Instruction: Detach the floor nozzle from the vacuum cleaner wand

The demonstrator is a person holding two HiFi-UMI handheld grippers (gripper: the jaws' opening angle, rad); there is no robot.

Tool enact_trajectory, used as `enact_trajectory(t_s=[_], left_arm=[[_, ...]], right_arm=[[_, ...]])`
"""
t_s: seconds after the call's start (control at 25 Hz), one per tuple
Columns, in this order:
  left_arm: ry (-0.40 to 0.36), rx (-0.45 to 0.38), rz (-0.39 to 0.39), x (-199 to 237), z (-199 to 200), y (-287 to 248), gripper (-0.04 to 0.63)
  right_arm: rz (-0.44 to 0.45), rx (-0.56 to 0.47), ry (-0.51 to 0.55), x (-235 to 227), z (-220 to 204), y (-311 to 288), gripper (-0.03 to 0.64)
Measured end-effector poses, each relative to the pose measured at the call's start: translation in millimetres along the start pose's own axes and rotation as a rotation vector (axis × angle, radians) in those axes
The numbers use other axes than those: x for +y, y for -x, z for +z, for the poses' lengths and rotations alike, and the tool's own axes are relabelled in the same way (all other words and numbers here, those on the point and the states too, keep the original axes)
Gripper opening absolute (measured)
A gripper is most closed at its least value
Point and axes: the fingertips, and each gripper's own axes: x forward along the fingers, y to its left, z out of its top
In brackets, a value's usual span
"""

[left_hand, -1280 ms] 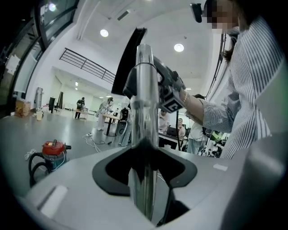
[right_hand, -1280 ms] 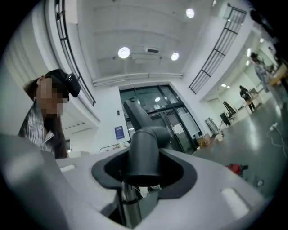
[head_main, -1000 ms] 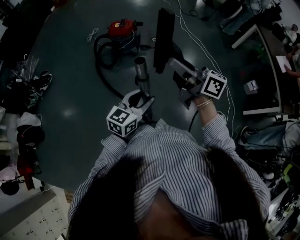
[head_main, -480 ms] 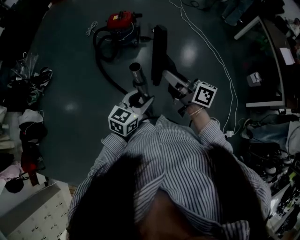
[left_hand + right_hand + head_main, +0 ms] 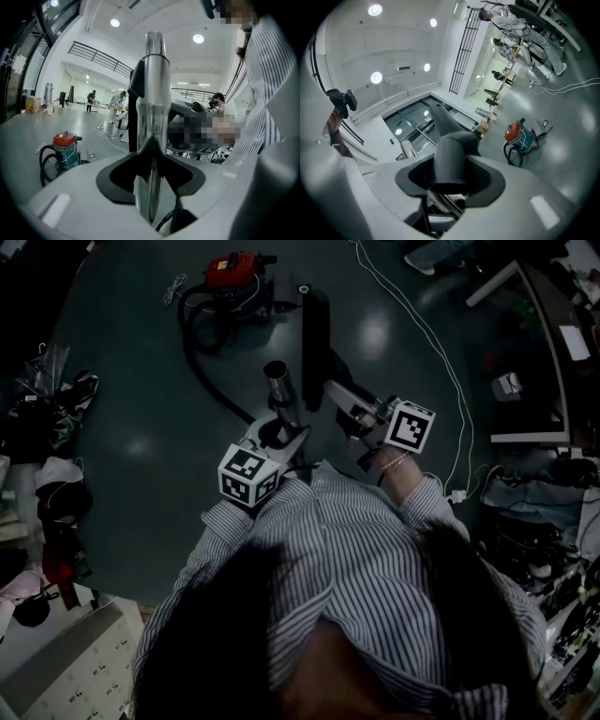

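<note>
I read the left claw [image 5: 281, 434] as clamped on the chrome wand [image 5: 280, 390]. In the left gripper view the wand [image 5: 153, 103] stands upright between the pads of the left claw [image 5: 151, 174], with both pads against it. The right claw [image 5: 332, 392] is closed on the dark neck of the floor nozzle [image 5: 315, 334]. In the right gripper view that neck [image 5: 450, 159] fills the gap in the right claw [image 5: 450, 176]. In the head view the wand's upper end is open and bare. The floor nozzle is separate from it and is held just beside it on the right. The red vacuum cleaner [image 5: 236, 273] sits well apart on the floor [image 5: 141, 381]. Its black hose [image 5: 192, 352] curves toward the left claw.
</note>
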Motion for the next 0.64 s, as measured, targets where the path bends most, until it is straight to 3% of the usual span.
enact_trajectory(t_s=[0.64], left_arm=[[0.001,0.019,-0.025,0.1,2.7,-14.2,0.179]], right_arm=[[0.013,-0.024,0.010,-2.1,16.4,4.6,0.178]])
